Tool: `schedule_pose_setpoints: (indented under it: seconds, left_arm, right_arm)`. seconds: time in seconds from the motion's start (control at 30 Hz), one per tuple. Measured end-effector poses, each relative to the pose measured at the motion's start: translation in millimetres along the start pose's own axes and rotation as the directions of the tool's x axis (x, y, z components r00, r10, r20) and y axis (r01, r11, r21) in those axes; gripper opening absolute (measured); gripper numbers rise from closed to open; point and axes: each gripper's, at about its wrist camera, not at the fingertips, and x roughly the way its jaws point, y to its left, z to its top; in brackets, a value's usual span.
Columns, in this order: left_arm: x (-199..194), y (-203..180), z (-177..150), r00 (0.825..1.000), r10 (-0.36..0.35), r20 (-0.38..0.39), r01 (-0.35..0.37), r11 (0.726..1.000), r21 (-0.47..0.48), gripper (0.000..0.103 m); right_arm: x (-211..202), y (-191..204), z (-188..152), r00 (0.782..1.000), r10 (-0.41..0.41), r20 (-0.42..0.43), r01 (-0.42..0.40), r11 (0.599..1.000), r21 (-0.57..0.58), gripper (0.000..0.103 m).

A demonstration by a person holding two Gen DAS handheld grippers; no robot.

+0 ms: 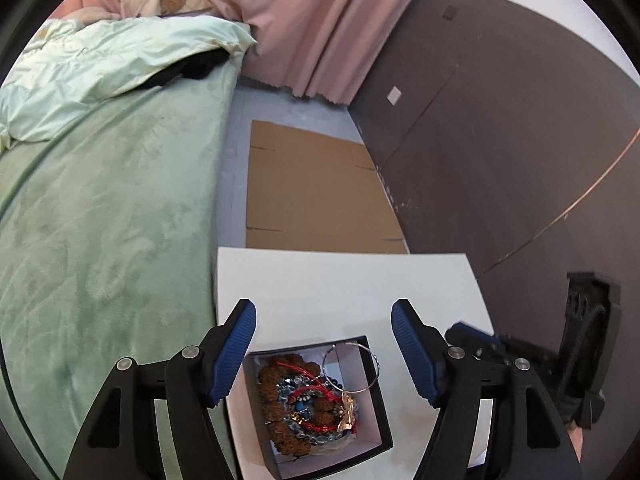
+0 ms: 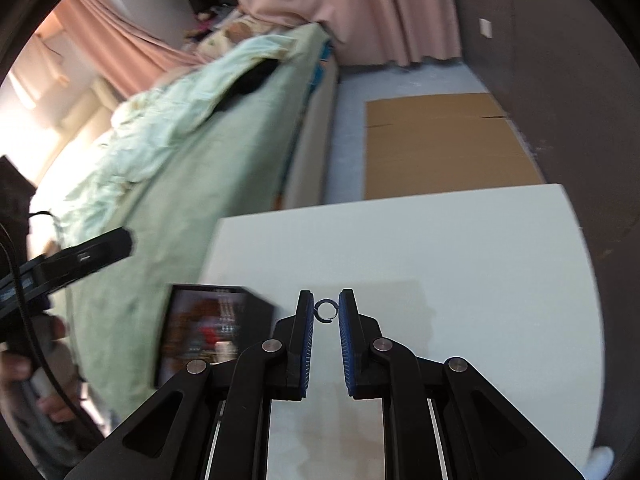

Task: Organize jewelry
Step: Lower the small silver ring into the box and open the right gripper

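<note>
One small ring (image 2: 326,311) between the right gripper's (image 2: 325,308) jaws (box (image 2: 208,332) blurred).

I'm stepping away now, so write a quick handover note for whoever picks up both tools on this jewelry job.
Left tool: open, empty, hovering over the box.
Right tool: pinching a small ring above the table, to the right of the box.
Box: on the table near the bed side, holding a tangle of bead bracelets, red cords and a thin bangle leaning on its rim.
Done: one ring picked up.
Left: place the ring, then sort the rest of the pile.
</note>
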Motion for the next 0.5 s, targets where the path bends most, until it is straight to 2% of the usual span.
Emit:
schedule_pose_setpoints:
  seconds: [0.2,0.33,0.5]
  left_arm:
    - [-16,10,7,1.000,-0.020,0.012,0.020,1.000,-0.009,0.073]
    - [-30,15,11,0.998,-0.047,0.043,0.047,0.999,-0.017,0.086]
    - [-43,21,12,0.993,-0.083,0.083,0.088,0.995,-0.049,0.091]
  right_arm:
    - [6,37,4,0.997,0.069,-0.018,-0.070,0.997,-0.027,0.014]
    - [14,53,6,0.996,0.083,-0.038,-0.085,0.994,-0.061,0.014]
    - [32,63,4,0.995,0.076,-0.068,-0.080,0.994,-0.072,0.015]
